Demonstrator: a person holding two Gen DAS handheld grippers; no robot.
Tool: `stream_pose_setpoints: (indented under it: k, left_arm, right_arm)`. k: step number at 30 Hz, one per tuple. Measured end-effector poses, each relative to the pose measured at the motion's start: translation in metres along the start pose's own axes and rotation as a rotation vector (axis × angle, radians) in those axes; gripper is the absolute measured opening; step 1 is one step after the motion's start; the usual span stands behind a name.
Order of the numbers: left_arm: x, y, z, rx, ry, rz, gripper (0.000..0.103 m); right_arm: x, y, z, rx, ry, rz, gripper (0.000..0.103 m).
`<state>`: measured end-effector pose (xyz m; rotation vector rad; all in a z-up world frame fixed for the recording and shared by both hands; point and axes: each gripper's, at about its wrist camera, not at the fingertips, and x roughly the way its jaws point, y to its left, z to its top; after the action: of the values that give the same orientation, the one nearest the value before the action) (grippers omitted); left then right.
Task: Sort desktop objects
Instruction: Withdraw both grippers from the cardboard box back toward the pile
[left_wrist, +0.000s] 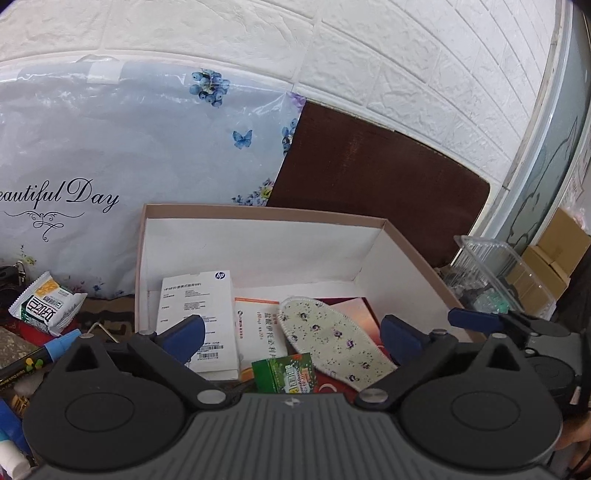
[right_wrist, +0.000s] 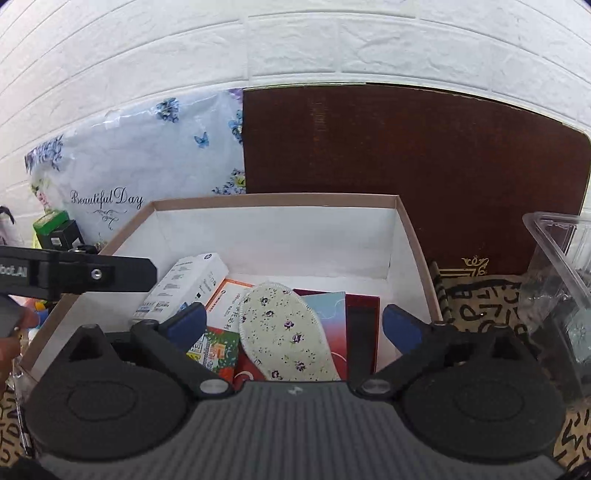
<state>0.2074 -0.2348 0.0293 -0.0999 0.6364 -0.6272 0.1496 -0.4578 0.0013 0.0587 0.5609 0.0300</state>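
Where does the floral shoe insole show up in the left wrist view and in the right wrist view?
Left wrist: the floral insole lies in the cardboard box, right of centre, between the open blue fingers.
Right wrist: the floral insole lies in the box, near centre, slanting toward the lower right.
Shared landmark: the white HP carton, left of the insole in both views.
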Motion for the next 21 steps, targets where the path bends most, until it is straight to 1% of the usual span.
stream_pose_setpoints:
  k: [4, 9, 14, 17, 21]
  left_arm:
    - [-0.002, -0.001, -0.005, 0.019, 0.012, 0.011, 0.103]
    - [-0.016, 0.001, -0.006, 0.012, 0.007, 0.026, 0.103]
    - [-0.042, -0.001, -0.009, 0.021, -0.031, 0.031, 0.103]
    - [-0.061, -0.001, -0.013, 0.022, -0.055, 0.036, 0.103]
    - [-0.087, 0.001, -0.022, 0.001, -0.078, 0.045, 0.103]
  right_arm:
    - [0.004, 0.005, -0.003, -0.010, 0.031, -0.003, 0.100]
    - [-0.002, 0.010, -0.003, 0.008, 0.035, -0.011, 0.100]
    - [-0.021, 0.020, 0.000, 0.025, 0.025, -0.040, 0.100]
    - [-0.036, 0.031, 0.002, 0.020, 0.023, -0.079, 0.100]
    - [-0.056, 0.049, 0.001, 0.012, -0.004, -0.089, 0.100]
